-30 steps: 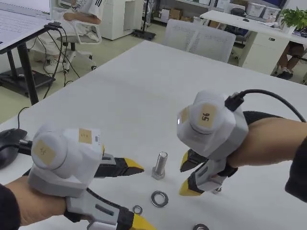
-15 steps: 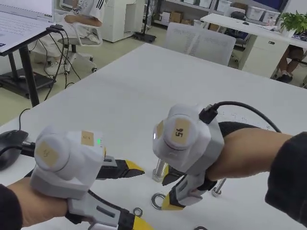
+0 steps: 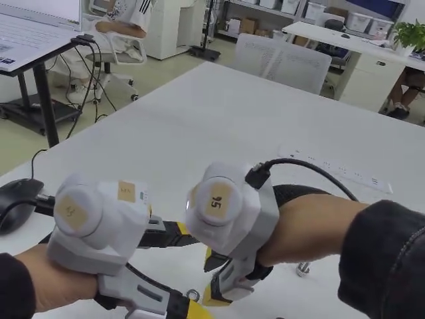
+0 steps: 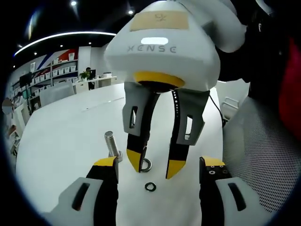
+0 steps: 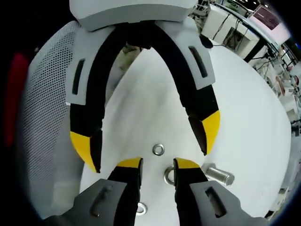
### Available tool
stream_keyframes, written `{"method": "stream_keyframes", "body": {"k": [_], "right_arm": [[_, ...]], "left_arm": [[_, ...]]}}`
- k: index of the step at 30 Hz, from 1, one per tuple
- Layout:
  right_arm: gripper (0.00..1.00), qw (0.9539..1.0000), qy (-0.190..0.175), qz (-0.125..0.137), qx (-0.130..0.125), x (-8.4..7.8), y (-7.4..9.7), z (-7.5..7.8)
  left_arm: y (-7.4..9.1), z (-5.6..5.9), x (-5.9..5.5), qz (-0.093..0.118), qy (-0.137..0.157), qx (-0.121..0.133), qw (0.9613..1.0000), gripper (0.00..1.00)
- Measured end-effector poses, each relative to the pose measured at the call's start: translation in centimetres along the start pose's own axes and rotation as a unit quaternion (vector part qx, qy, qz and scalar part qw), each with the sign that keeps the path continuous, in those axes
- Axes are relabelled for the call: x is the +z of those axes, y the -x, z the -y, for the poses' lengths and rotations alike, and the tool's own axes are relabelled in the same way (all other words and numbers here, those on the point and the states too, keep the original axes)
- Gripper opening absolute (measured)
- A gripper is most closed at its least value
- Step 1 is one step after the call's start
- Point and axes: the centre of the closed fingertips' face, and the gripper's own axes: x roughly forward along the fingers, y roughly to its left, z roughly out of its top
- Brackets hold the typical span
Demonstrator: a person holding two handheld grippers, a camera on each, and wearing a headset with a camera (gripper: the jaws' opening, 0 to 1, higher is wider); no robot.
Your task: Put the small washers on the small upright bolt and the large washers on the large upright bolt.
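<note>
White surface point(image 3: 219, 113) runs wide and bare toward its far edge, where a mesh-backed chair point(image 3: 282, 60) is drawn up. The left edge drops off to the floor beside a dark-legged desk point(image 3: 33, 46). A black mouse point(image 3: 14, 203) sits near that left edge, close to the person's forearm.

All the work is crowded into the near strip. The left gripper point(image 4: 160, 165) is held low and level, its jaws spread wide and holding nothing. The right gripper point(image 5: 158, 165) comes in opposite it, tipped steeply down so its yellow tips nearly meet the surface inside the left gripper's spread. Its jaws are parted only a little, and the large washer point(image 4: 146, 164) rests against the inner face of one of them rather than being pinched by both.

The large upright bolt point(image 4: 111, 145) stands just beside that washer. A small washer point(image 4: 150, 187) lies flat between the two grippers. The small upright bolt point(image 3: 303, 269) stands on the far side of the right wrist, apart from the rest.
</note>
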Motion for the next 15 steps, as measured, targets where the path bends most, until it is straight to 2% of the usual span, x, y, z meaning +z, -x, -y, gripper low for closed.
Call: {"method": "stream_keyframes", "body": {"k": [15], "right_arm": [[0.27, 1.0, 0.0, -0.002, 0.008, 0.2, -2.1, -0.2]], "left_arm": [[-0.1, -0.2, -0.1, -0.001, -0.001, 0.002, 1.0, 0.69]]}}
